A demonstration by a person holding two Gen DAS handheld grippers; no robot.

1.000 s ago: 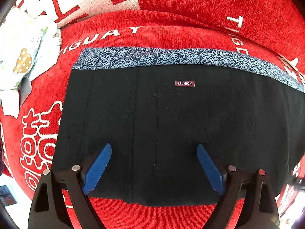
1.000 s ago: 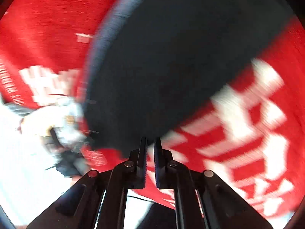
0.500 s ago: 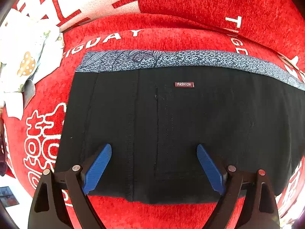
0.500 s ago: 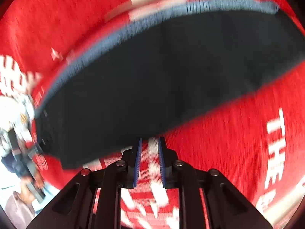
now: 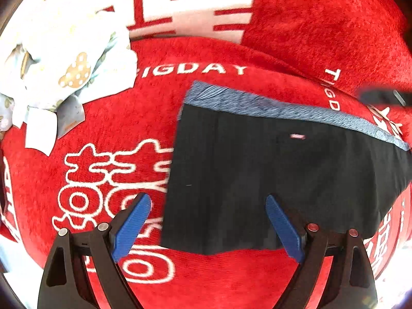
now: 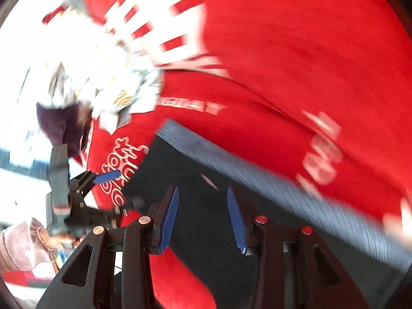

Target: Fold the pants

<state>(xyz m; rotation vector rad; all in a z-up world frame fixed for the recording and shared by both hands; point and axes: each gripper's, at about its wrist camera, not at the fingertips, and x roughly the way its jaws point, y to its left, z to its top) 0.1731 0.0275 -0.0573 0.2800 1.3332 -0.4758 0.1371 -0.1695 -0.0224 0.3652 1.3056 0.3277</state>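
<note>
Black pants point(image 5: 270, 175), folded flat on the red cushion point(image 5: 164, 108), blue waistband farthest. Left gripper point(image 5: 208, 221): spread wide above the pants' near-left corner, empty. Right gripper point(image 6: 203, 216): jaws opening, nothing between them, above the pants.

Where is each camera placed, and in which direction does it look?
Left wrist: on the left tongs, looking steeply down at the black pants on the red blanket; its own open blue pads show.
Right wrist: on the right tongs, jaws opening with nothing between them, looking down; the left tongs and a pink sleeve show.
Shared: pants, blanket, pale printed cloth.
</note>
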